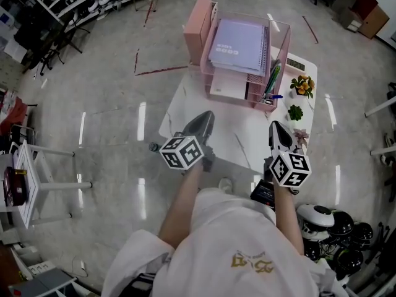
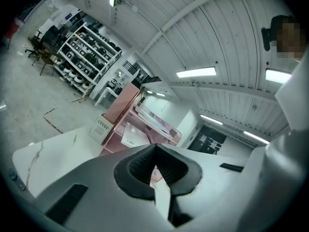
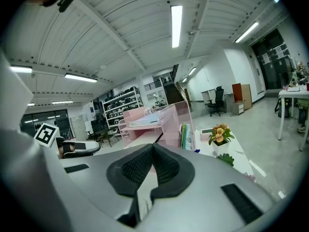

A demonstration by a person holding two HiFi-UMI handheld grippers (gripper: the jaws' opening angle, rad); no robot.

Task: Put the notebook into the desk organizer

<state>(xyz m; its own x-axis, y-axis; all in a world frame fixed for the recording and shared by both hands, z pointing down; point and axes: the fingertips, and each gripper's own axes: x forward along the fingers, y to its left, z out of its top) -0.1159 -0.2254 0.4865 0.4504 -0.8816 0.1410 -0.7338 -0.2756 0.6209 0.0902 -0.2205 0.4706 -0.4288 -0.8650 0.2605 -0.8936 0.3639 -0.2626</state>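
1. The notebook (image 1: 240,45), a lavender spiral-bound one, lies flat in the top tray (image 1: 279,26) of the pink desk organizer (image 1: 197,26). Its spiral edge is toward the pen side. It looks fully seated, so I judge the task done.
2. The left gripper (image 1: 203,119) has its jaws closed tip to tip with nothing between them. It is held low over the near edge of the white table (image 1: 247,144), well apart from the organizer.
3. The right gripper (image 1: 278,130) is the same: jaws pressed together, empty, over the near right part of the table.
4. Both grippers sit close to the person's body and point toward the organizer without touching anything. That is probably a rest pose, as nothing is left to carry.
5. Organizer contents:
   - The top tray holds the notebook.
   - The lower tray (image 1: 238,102) holds a white booklet or sheet (image 1: 224,85).
   - The narrow right compartment holds upright pens (image 1: 273,79), green and blue ones visible.
   - The tall pink section at the left: its contents can't be seen.
6. The organizer stands at the far end of the table, which leaves the near half bare for the grippers.
7. On the right of the table, beside the organizer, stand a small pot of orange flowers (image 1: 302,85) and a little green plant (image 1: 295,112).
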